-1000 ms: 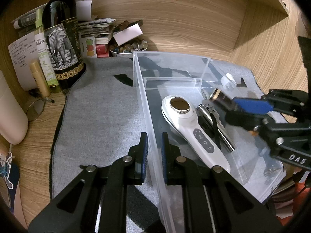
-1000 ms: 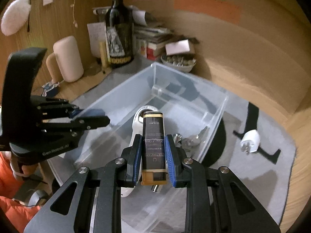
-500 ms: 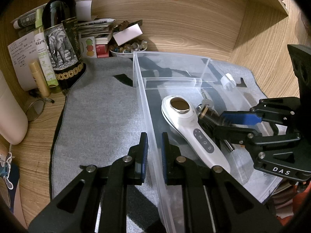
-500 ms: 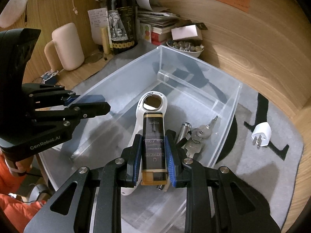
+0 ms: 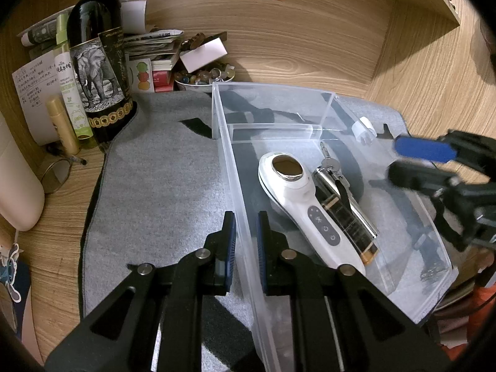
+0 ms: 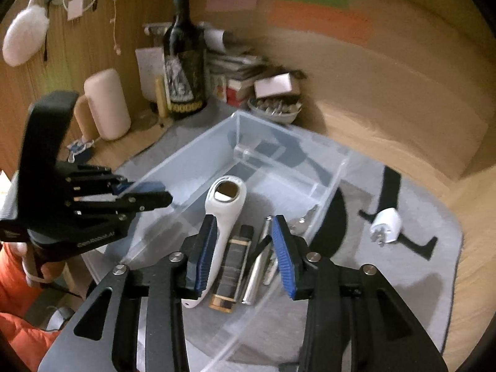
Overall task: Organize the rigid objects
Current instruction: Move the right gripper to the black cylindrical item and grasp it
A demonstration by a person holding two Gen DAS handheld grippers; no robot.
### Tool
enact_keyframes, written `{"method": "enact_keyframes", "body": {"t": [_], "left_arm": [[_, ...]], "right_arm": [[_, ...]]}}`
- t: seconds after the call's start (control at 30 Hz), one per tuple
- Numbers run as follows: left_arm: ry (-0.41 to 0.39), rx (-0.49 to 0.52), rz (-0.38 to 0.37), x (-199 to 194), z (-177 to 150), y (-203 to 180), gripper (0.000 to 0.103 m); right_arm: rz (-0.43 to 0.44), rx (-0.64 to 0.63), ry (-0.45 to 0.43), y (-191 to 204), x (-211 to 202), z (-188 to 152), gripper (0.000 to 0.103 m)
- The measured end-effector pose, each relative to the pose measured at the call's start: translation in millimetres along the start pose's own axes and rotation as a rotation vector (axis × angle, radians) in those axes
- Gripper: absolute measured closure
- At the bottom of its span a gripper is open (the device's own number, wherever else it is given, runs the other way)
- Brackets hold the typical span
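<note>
A clear plastic bin (image 5: 310,130) with a low transparent divider across its far end stands on a grey felt mat (image 5: 161,179) on a wooden desk. Three things lie side by side on the bin floor. Leftmost is a white handheld device (image 5: 305,207) with a round metallic head and a grey button panel on its handle. Against its right flank lies a dark rectangular bottle (image 5: 350,223), flat on its side, with gold bands across its body and an amber end toward the camera. Beyond it is a silver metal cylinder (image 6: 257,274) with keys (image 5: 328,162) near its far end.

The left gripper (image 5: 245,243) is pinched on the bin's left wall, one blue pad on each face of the clear plastic. The right gripper (image 6: 245,249) hovers over the bin with its jaws spread; they have just been opening, and nothing is pressed between the pads: in the right wrist view the bottle lies below the gap, free on the bin floor.

Outside the bin, a white plug adapter (image 6: 386,226) rests on the mat to the right. At the back left stand a dark wine bottle (image 5: 99,71) with an elephant label, a stack of books, and a small bowl (image 5: 201,77) of stones.
</note>
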State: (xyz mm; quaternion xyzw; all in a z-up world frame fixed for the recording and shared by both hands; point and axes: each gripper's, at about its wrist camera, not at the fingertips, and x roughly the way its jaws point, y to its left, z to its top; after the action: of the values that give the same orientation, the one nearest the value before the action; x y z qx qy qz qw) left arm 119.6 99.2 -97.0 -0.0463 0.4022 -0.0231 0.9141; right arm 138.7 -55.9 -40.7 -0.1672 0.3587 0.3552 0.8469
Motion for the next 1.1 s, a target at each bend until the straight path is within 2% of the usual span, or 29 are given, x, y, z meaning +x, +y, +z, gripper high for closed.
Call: {"method": "enact_keyframes", "body": {"t": [0.2,0.37,0.57,0.73,1.03,1.1], "left_arm": [[0.000,0.000,0.000,0,0,0,0.092],[0.000,0.001,0.000,0,0,0,0.092],[0.003,0.002,0.001,0,0,-1,0.092],[0.004,0.006,0.006,1,0,-2,0.092],[0.005,0.009,0.007,1,-1,-2,0.092],[0.005,0.009,0.007,1,-1,-2,0.092]], "right_arm": [[-0.063,0.043,-0.070,-15,-31,-5,0.063],[-0.119,0.091,-0.074,-33,-47,-19,0.062],[-0.162,0.143,0.017,-49,-42,-51,0.062],[-0.142,0.216,0.114,-58,-25,-85,0.062],[-0.085,0.252,0.203,-52,-2,-113,0.062],[-0.095,0.234,0.192,-49,0,-115,0.062]]}}
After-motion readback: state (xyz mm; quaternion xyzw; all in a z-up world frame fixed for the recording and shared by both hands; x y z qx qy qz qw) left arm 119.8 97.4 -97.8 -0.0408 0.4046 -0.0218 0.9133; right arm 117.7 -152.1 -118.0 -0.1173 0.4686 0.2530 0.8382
